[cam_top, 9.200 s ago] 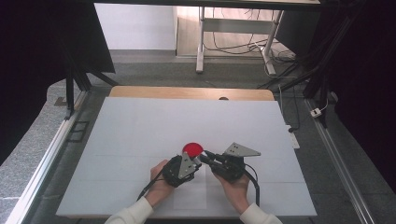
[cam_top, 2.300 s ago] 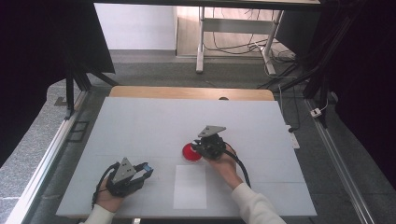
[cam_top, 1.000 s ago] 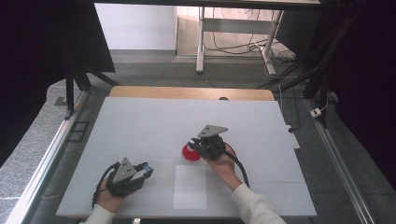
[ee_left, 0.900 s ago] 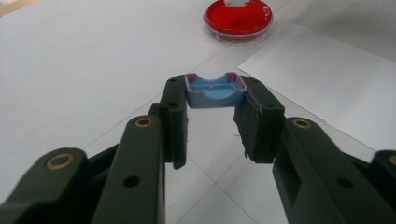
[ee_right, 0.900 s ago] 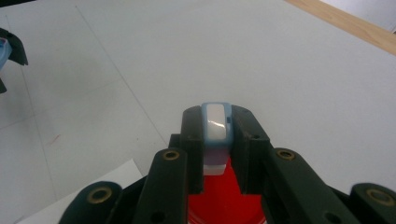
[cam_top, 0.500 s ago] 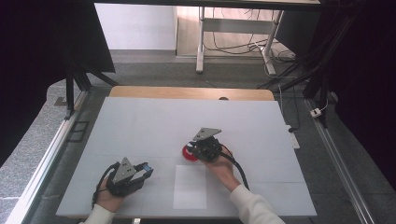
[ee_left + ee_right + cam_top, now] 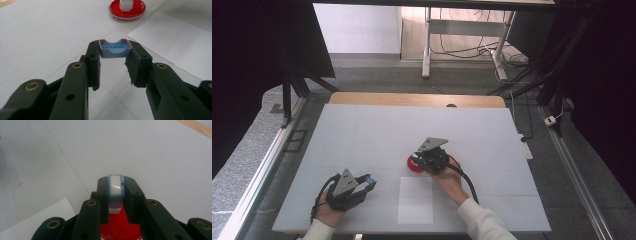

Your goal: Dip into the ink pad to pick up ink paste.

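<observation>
Block: a small white piece with a pale blue band (image 7: 115, 187), pinched upright between the right tongs (image 7: 115, 195); it stands over the red dish (image 7: 120, 225), its foot at or just above the dish floor. Contact there I cannot tell.
Dish as landmark: a round, shallow red dish (image 7: 414, 164) on the desk (image 7: 362, 130), just beyond the far edge of the white sheet (image 7: 415, 200).
Key relation: the block's long axis runs straight up from the dish; the right tongs hold it from the person's side, so the coming move looks like a short one along that axis, down to set it or up to lift it clear.
Cap: a blue tray-shaped piece with a curved notch (image 7: 115, 48), gripped across its width by the left tongs (image 7: 113, 65), open side up.
Left tongs from the dish: well off toward the person's left (image 7: 346, 187), resting low on the desk, pointing toward the dish (image 7: 127, 10).
Nearer hand: the right hand (image 7: 451, 177), already at the dish.
Look of the block: glossy white top face, rounded corners, blue rim.
</observation>
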Tool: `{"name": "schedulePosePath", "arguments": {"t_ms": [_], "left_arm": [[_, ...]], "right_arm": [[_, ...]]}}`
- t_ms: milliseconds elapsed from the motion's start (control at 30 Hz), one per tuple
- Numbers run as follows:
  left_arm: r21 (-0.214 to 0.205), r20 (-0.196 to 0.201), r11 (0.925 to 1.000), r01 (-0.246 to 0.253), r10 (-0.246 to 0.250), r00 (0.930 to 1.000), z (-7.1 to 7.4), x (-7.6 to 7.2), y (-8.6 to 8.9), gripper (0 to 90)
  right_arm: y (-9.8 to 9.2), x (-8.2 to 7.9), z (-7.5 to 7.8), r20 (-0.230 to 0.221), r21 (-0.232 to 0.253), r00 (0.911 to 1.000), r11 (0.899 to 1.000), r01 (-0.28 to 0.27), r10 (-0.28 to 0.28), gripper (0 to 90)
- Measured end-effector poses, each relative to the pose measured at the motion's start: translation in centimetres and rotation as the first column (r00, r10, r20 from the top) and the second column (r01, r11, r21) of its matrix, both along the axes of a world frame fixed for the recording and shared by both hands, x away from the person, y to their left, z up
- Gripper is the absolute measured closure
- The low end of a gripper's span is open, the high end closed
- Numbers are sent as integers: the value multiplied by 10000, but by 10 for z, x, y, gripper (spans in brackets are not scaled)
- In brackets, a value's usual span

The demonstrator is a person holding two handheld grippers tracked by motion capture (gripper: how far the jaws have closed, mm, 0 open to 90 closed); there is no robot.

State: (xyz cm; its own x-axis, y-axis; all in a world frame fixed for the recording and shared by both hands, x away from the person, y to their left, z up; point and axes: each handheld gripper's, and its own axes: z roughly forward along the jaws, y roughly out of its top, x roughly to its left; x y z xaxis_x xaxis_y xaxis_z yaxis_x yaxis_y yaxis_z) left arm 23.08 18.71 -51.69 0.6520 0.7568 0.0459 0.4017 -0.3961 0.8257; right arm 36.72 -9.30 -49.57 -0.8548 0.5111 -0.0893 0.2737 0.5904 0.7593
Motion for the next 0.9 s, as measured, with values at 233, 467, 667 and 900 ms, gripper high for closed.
{"name": "schedulePosePath", "arguments": {"t_ms": [233, 467, 667, 900], "left_arm": [[-3, 7, 10000, -19, 19, 10000, 0, 0, 0, 644], [-18, 13, 10000, -35, 35, 10000, 0, 0, 0, 643], [-16, 7, 10000, -15, 15, 10000, 0, 0, -1, 644], [-11, 0, 10000, -11, 11, 10000, 0, 0, -1, 643]], "right_arm": [[1, 0, -3, 2, -110, 10000, 9999, 40, -40, 756], [-1, 1, -4, -124, -19, 9999, 10000, 19, -19, 757], [-2, 2, -5, -242, 163, 9997, 9999, 49, -45, 757], [-2, 1, -5, -150, 98, 9999, 9999, 47, -46, 757]]}}
